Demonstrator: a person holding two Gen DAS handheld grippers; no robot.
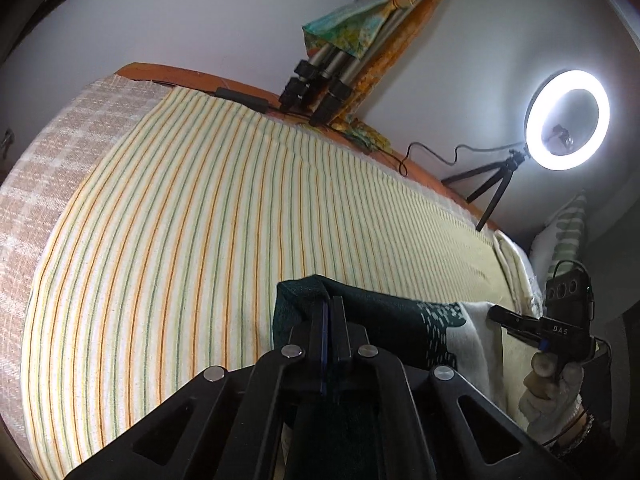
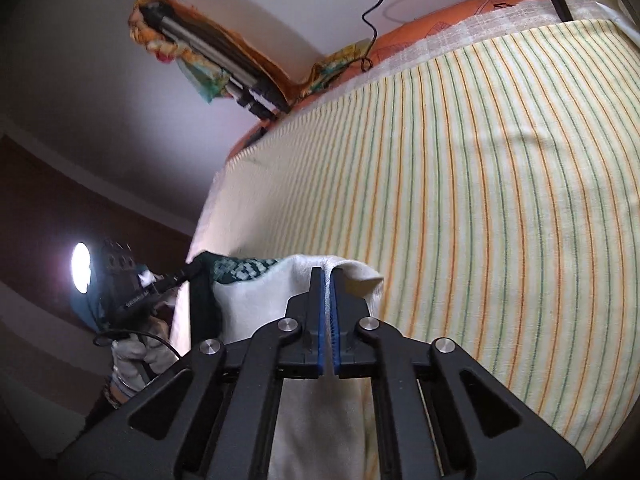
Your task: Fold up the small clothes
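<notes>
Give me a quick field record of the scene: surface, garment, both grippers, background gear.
surface: striped bedsheet, yellow with orange and green lines
garment: dark green and white cloth at the near edge of the bed
left gripper: shut on the cloth's dark green end
right gripper: shut on the cloth's white end
background: lit ring light on a small tripod; folded tripod leaning on the wall

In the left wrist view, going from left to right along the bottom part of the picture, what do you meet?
Striped bedsheet → left claw, shut on the dark green end of the garment → the garment's white end → right claw → gloved hand holding it.
</notes>
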